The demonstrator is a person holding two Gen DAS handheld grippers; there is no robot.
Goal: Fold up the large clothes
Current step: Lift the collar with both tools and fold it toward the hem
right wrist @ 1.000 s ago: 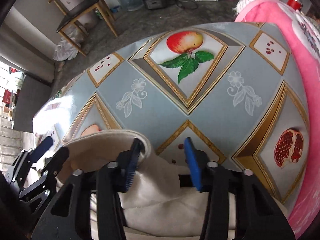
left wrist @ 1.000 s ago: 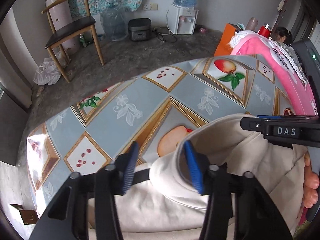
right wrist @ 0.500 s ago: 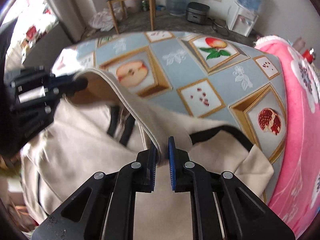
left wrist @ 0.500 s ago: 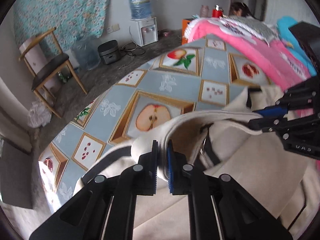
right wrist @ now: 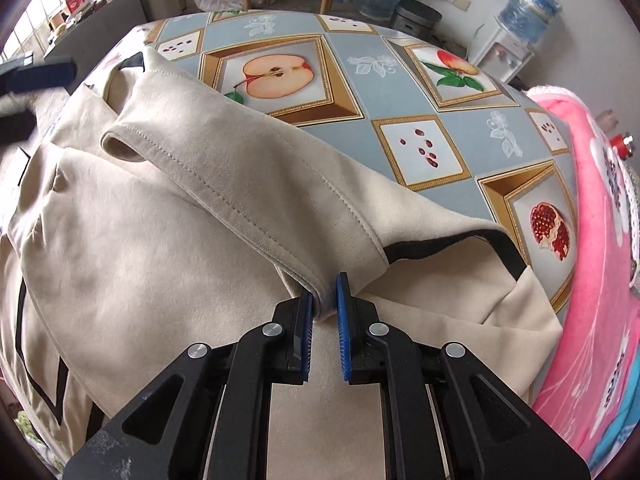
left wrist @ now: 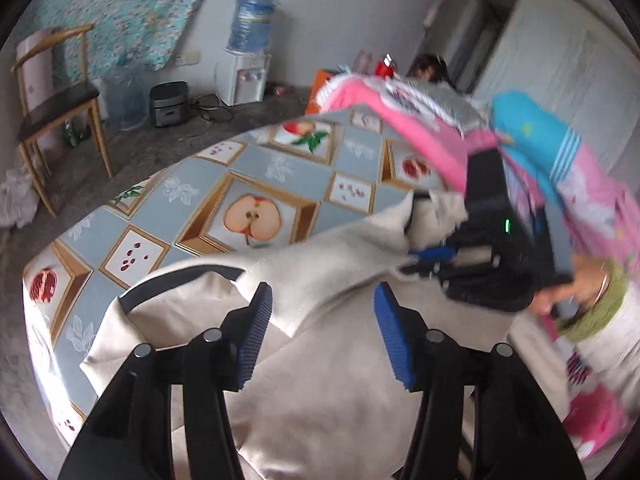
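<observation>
The large beige fabric garment with black trim (right wrist: 168, 240) lies spread across the near part of the table, bunched and only partly flattened. A stitched beige band, apparently its hood or collar edge (right wrist: 248, 184), runs diagonally over the body of the garment, its far end curled open and its near end pinched in the right gripper (right wrist: 323, 312); the blue-padded jaws stand nearly together, clamped on that hem. The left gripper (left wrist: 322, 340) hangs over the same cloth with its jaws wide apart and holding nothing; a loose flap of fabric lies between and below the pads, but neither pad presses on it.

As a judgement, the fold is at an early stage: one edge looks to be drawn over the torso, yet no neat rectangle shows, the sleeves or side panels are untidy, and the black-edged portion toward the right rim of the table sticks out. Smoothing and further folds appear to remain.

Under the garment is the blue-grey tablecloth printed with framed apples, pomegranates and seeds (right wrist: 360, 92). Beside it to the right sits a pile of pink bedding or clothing (right wrist: 592, 240), with a turquoise piece on top in the left view. Farther off are a wooden chair with a dark seat (left wrist: 52, 108) and a white water dispenser with a blue bottle (left wrist: 246, 60).

No readable writing or brand shows; motion blur smears the right gripper's body in the left view.
</observation>
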